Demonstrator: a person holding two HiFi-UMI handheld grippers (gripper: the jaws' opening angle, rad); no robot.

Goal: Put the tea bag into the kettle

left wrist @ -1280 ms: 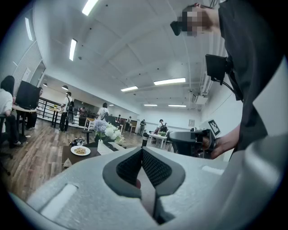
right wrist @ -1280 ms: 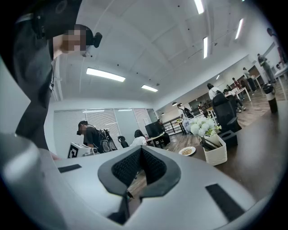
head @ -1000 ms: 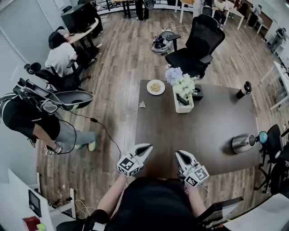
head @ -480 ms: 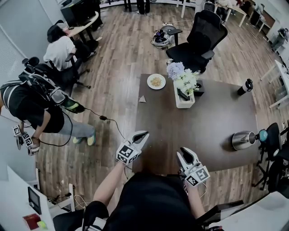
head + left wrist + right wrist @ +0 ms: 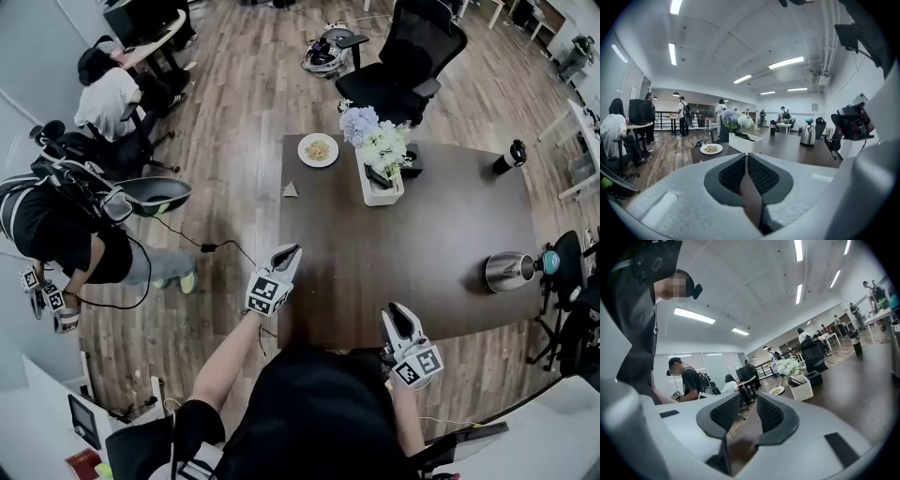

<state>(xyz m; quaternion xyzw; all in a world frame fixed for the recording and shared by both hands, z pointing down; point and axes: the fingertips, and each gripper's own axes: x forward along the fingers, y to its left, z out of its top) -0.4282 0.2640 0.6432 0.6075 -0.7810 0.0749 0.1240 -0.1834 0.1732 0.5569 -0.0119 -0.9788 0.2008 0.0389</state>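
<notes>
The tea bag (image 5: 292,189), a small pale triangle, lies on the dark table (image 5: 422,253) near its far left edge. The steel kettle (image 5: 509,271) stands near the table's right edge; the left gripper view has the kettle (image 5: 807,133) far off at the right. My left gripper (image 5: 290,250) hovers at the table's near left edge, and the left gripper (image 5: 746,157) has its jaws shut on nothing. My right gripper (image 5: 401,313) is at the near edge, close to my body. In its own view the right gripper (image 5: 747,401) stands open and empty.
A plate of food (image 5: 318,149), a white box of flowers (image 5: 379,178) and a black bottle (image 5: 510,157) stand on the far half of the table. A black office chair (image 5: 405,66) is behind it. People (image 5: 56,234) and a cable (image 5: 202,248) are on the floor to the left.
My left gripper has moved forward along the table's left edge. The right gripper has drawn back toward my body. The person at the left has shifted.
</notes>
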